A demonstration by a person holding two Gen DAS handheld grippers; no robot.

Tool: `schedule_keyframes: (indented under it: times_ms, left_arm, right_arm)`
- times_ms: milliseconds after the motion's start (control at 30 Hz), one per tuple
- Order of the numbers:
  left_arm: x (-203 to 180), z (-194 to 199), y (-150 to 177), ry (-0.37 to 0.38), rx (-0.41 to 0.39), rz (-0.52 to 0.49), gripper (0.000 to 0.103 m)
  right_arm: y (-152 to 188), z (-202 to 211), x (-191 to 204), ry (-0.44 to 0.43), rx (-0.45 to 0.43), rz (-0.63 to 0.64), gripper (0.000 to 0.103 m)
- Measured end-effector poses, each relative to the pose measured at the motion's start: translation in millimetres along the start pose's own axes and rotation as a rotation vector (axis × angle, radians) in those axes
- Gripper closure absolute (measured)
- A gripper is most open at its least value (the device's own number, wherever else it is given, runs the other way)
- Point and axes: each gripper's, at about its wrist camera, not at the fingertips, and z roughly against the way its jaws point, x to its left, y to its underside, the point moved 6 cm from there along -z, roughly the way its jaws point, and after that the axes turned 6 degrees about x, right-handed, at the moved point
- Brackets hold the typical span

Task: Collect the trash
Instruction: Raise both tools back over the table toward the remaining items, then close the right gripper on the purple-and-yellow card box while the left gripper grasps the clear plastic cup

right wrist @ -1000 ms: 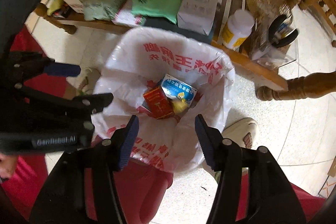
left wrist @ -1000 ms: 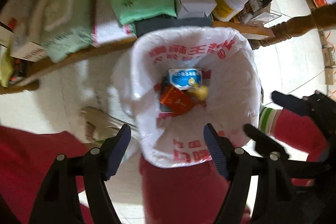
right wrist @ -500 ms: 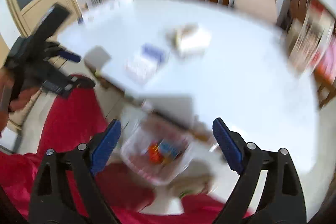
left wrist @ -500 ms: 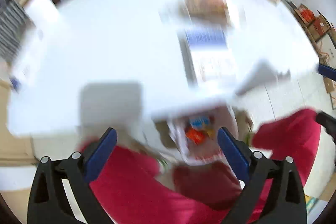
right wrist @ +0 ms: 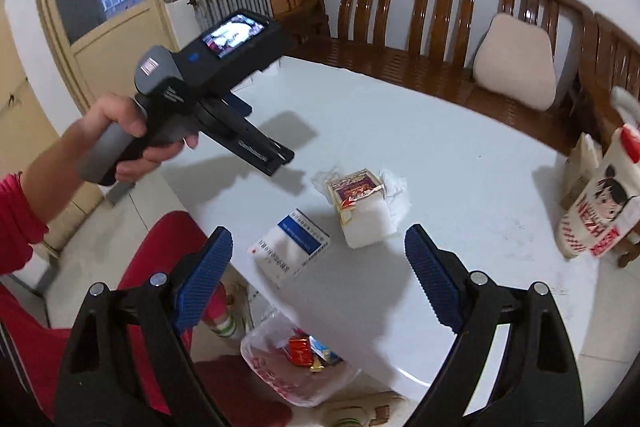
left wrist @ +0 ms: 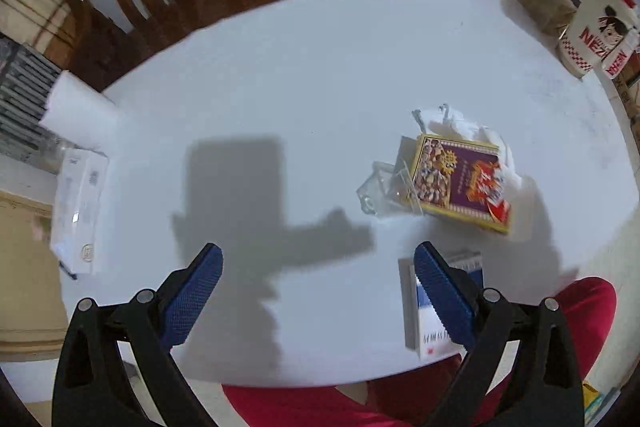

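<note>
Both cameras have swung up from the lined trash bin (right wrist: 296,367) to the table (left wrist: 320,75), presumably to find the next piece. The blue-and-white box (right wrist: 294,247) lies at the near edge, above the bin; the purple snack box (left wrist: 460,183) sits beyond it on crumpled tissue (left wrist: 460,123). The left gripper (left wrist: 318,291) and right gripper (right wrist: 318,275) hang spread wide and empty, probably readied for a pickup.

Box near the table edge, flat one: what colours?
White with a blue band, the box shows best in the right wrist view.
</note>
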Motion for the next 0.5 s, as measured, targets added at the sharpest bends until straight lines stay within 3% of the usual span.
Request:
schedule_keyframes:
  times_ms: [500]
  left_arm:
    - [-15, -30, -39, 0.075, 0.010, -0.026, 0.009]
  right_arm:
    - [-6, -71, -3, -0.167, 0.052, -0.080, 0.023]
